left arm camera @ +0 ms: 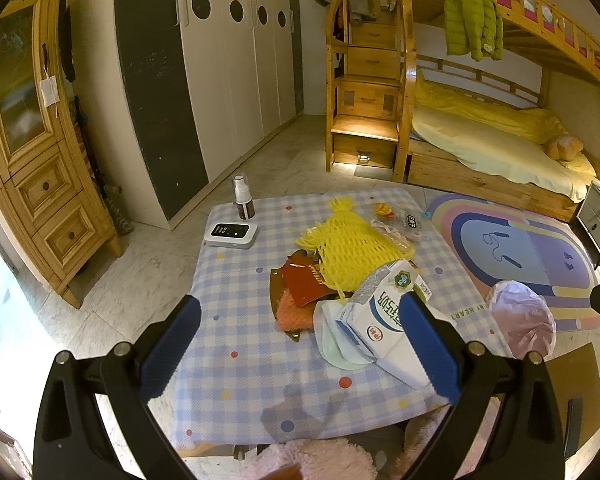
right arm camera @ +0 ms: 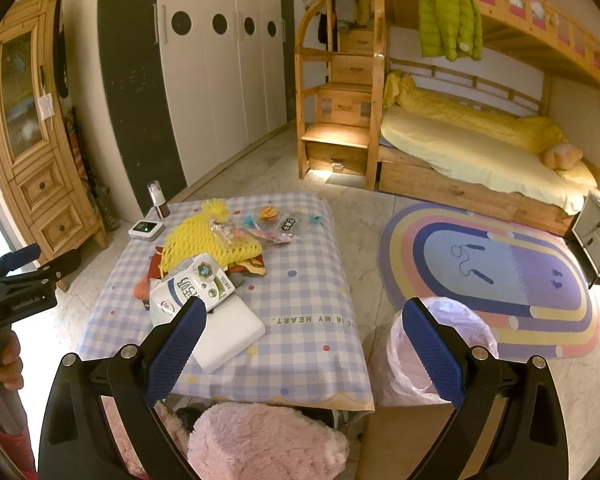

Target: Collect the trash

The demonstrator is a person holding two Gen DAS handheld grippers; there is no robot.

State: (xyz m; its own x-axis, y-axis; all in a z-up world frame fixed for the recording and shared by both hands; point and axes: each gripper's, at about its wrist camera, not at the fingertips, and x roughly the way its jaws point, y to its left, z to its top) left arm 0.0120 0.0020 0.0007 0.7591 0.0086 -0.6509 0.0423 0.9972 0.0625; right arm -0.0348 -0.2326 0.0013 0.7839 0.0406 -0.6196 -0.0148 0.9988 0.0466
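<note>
Trash heaped mid-table (left arm camera: pixel 228 368). Yellow foam net (left arm camera: pixel 350 248): I judge it light, springy, best pinched at its frayed tip. White carton (left arm camera: pixel 380 312) at the near edge: crushable, take its flat sides. Red wrapper (left arm camera: pixel 306 280) probably slippery. Spray bottle (left arm camera: pixel 243 198) and white device (left arm camera: pixel 231 235) at the far-left corner aren't trash. Lined bin (right arm camera: pixel 440 344) beside the right edge. Left gripper (left arm camera: pixel 300 356) and right gripper (right arm camera: pixel 304 354) both gape, empty.

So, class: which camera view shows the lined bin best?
The right wrist view: the bin stands beside the table, its bag and side visible. The left wrist view catches only its bag top at the frame's right.
</note>
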